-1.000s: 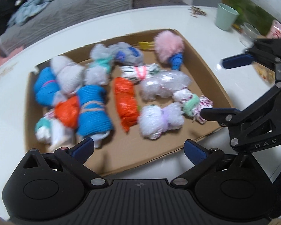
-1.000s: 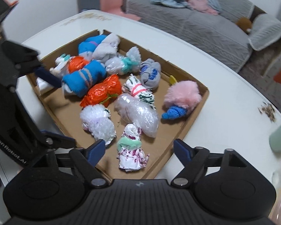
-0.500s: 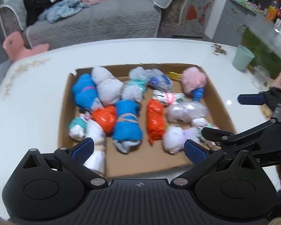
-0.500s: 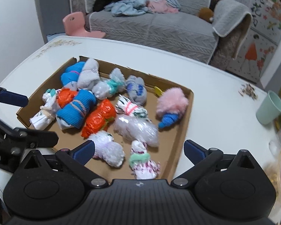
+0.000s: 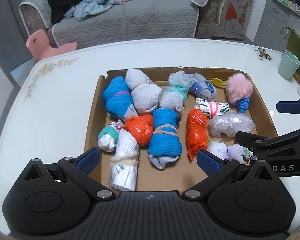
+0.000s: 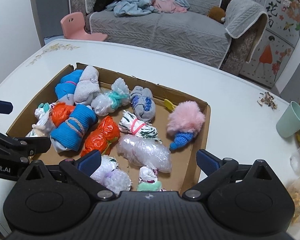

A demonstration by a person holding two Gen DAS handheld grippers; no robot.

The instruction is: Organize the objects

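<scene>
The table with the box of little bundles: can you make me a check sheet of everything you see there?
Surface: white table with a flower print at one corner, holding a shallow cardboard box.
Job's things: tied bundles inside the box, among them a blue bundle, an orange bundle, a bubble-wrap bundle and a pink fluffy bundle.
Clutter: green cup, crumbs.
Grippers: left gripper and right gripper both have fingers wide apart, holding nothing; the right one has just been opening.
Cables: nothing seen.
Surroundings: grey sofa piled with clothes, pink stool.
</scene>
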